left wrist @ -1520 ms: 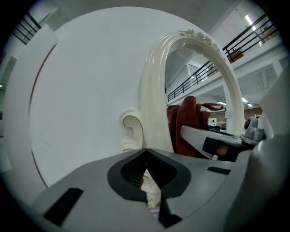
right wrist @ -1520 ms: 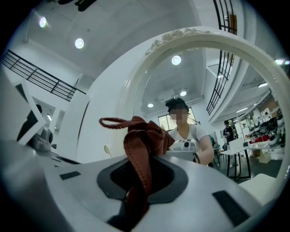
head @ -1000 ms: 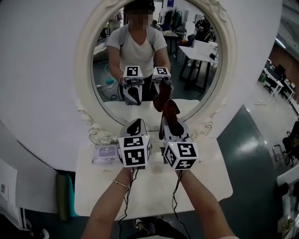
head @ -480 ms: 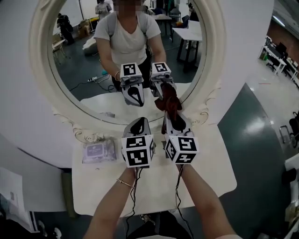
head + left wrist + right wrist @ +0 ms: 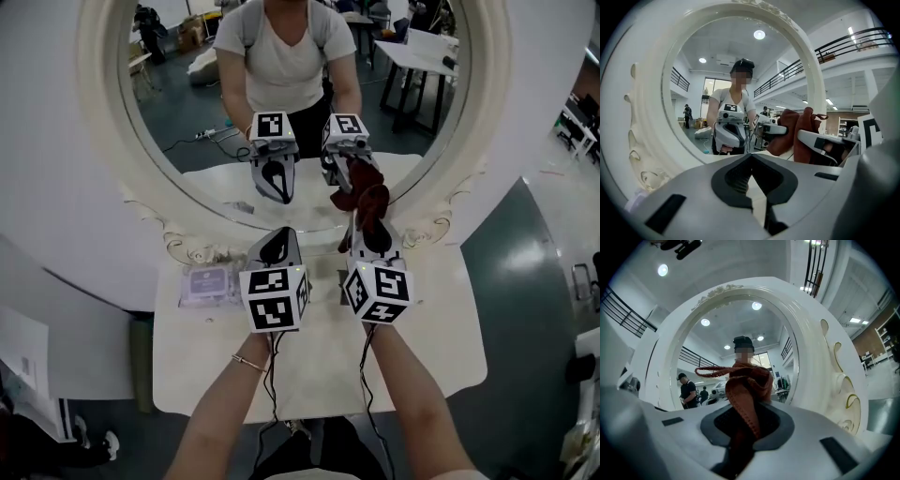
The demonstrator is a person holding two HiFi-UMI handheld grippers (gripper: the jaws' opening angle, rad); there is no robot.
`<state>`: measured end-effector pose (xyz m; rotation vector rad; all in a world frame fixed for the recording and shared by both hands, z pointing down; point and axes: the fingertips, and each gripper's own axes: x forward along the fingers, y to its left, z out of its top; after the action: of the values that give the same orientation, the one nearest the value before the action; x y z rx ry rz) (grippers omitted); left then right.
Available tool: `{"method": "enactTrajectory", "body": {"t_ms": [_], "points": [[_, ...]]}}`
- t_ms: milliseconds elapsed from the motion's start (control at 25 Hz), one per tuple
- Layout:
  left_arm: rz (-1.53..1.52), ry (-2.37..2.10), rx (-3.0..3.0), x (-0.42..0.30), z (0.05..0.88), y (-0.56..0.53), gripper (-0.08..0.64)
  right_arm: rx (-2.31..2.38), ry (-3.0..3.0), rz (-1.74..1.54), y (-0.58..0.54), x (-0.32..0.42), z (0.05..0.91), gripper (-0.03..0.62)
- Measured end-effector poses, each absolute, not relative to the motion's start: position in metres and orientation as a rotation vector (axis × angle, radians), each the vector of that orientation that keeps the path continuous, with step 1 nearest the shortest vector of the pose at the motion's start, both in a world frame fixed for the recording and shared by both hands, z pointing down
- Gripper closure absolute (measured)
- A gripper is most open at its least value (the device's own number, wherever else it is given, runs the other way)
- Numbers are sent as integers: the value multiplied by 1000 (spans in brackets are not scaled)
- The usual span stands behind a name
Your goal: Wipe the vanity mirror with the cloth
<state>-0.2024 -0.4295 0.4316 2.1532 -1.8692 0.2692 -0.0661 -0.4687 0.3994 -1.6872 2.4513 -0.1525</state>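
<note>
The right gripper is pinching the reddish-brown cloth, which is bunching against the lower glass of the vanity mirror. The left gripper is hovering just beside it, jaws pressed together on nothing.

White surface carries a pale purple packet, flat, near its back-left corner. Dark green object stands on the floor just beside the surface's left edge. Grey-green floor on the right. White sheet at far left.
</note>
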Motion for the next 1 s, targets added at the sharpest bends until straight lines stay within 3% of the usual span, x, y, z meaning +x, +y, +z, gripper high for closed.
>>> {"method": "enactTrajectory", "body": {"t_ms": [360, 600, 1000], "points": [[283, -1939, 2058, -177, 441, -445, 555, -1603, 2506, -212, -501, -50, 414, 528], [303, -1990, 1992, -153, 412, -397, 555, -1430, 2650, -227, -456, -63, 383, 528], [285, -2055, 1920, -179, 429, -384, 555, -1452, 2643, -204, -461, -64, 396, 528]]}}
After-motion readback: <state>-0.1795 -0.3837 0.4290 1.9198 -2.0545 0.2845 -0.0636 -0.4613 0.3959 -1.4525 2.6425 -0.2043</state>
